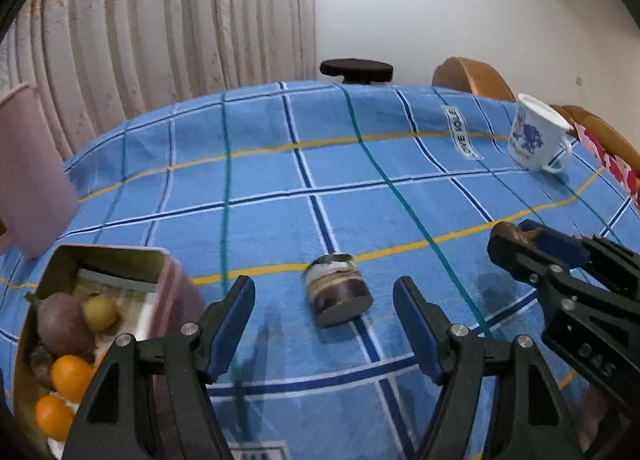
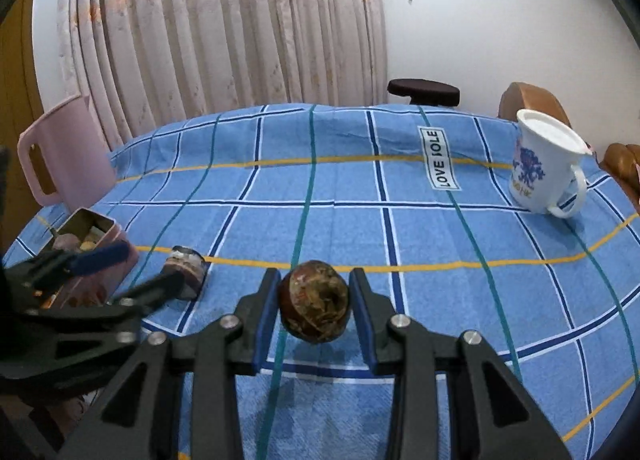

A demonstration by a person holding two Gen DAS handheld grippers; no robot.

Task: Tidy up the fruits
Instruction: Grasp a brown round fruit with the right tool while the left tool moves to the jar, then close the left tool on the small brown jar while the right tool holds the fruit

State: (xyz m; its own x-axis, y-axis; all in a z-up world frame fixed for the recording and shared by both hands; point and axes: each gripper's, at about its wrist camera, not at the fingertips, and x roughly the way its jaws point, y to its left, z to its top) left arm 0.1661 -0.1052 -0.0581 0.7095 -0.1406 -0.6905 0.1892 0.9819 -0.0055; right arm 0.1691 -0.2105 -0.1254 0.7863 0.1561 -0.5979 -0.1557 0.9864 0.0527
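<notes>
My right gripper [image 2: 314, 302] is shut on a brown mottled round fruit [image 2: 315, 306] and holds it above the blue checked tablecloth; it also shows in the left wrist view [image 1: 516, 234] at the right. My left gripper [image 1: 324, 324] is open and empty, its fingers on either side of a small dark jar [image 1: 338, 290] lying on its side. A pink metal tin [image 1: 120, 260] at the left holds a purple fruit [image 1: 64, 322], a small yellow fruit [image 1: 100, 313] and two oranges [image 1: 70, 378]. The tin [image 2: 100, 256] and jar [image 2: 186, 266] also show in the right wrist view.
A white mug with a blue print [image 2: 540, 164] stands at the back right. A pink jug [image 2: 64, 152] stands at the back left. A dark stool [image 2: 424, 90] and brown chairs [image 2: 532, 100] stand beyond the table. A curtain hangs behind.
</notes>
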